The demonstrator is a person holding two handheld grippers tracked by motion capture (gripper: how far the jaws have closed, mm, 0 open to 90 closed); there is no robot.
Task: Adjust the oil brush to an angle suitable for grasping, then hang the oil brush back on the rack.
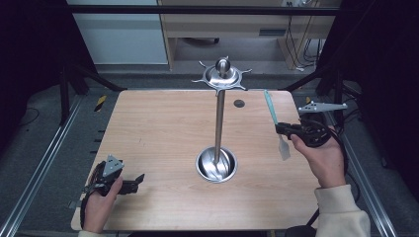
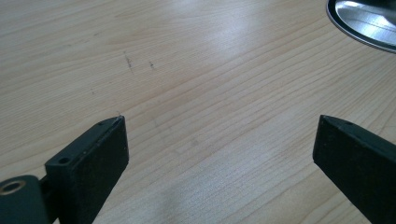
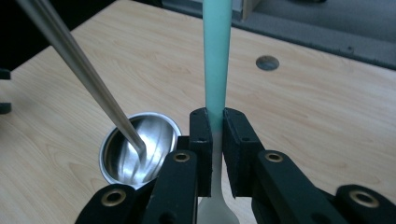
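Wooden table – dark round hole

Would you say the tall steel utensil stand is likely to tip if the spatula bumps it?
Probably somewhat: the utensil stand is a thin tall pole with a wide hook crown on top. Its round dished base looks broad, which likely steadies it. The polished steel may slide on the table.

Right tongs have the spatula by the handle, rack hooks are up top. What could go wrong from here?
1. The right tongs pinch the spatula on its narrow handle, so it may pivot or slip.
2. The stand is a tall thin pole on a small base; a bump at the hooks could tip it.
3. The left tongs rest open, apart from the base, so nothing steadies it.
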